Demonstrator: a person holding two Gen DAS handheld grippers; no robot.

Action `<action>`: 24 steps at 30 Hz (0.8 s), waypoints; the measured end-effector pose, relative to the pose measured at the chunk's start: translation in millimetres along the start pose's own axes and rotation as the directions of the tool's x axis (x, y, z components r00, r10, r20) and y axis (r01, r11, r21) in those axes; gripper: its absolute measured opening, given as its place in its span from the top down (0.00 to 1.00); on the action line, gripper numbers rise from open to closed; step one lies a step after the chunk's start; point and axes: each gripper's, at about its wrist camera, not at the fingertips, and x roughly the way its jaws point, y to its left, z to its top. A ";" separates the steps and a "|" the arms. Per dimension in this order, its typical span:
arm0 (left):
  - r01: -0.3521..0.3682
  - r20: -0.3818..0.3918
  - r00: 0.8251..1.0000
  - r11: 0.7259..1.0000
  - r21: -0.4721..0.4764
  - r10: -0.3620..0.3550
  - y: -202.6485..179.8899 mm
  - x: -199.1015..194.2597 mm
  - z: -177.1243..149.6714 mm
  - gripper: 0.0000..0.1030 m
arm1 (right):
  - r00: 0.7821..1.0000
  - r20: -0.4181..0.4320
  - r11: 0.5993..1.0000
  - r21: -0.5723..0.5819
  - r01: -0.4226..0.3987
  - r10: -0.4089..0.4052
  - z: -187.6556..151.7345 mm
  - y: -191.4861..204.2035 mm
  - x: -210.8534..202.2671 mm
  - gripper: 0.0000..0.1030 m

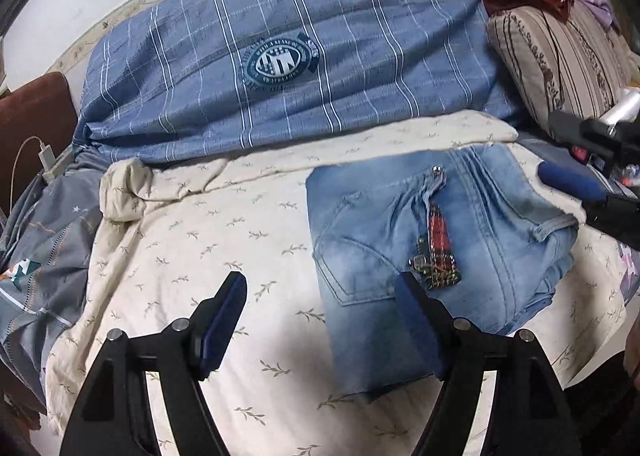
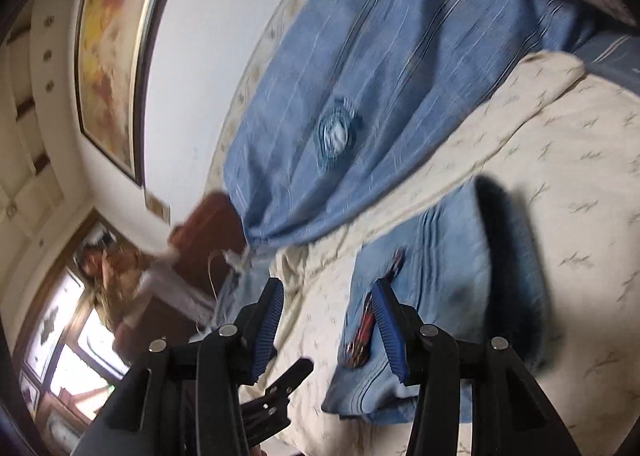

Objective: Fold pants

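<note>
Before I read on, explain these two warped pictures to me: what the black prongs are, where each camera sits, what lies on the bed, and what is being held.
There is no robot here. A person holds a two-fingered grasping tool in each hand, and a wide-angle camera on each one looks forward along its fingers, which bends the picture.

One picture is from the left tool, the other, tilted and blurred, from the right tool. Both stand open and hold nothing.

On the cream bedsheet lie folded light-blue jeans with a red tag. Behind them are a blue plaid duvet and a striped pillow.
</note>
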 end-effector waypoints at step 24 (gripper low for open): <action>0.012 -0.083 0.996 1.000 -0.010 -0.013 20.0 29.7 57.0 0.25 | 0.971 -0.024 0.969 0.070 0.238 -0.237 37.2 -39.7 4.0 0.85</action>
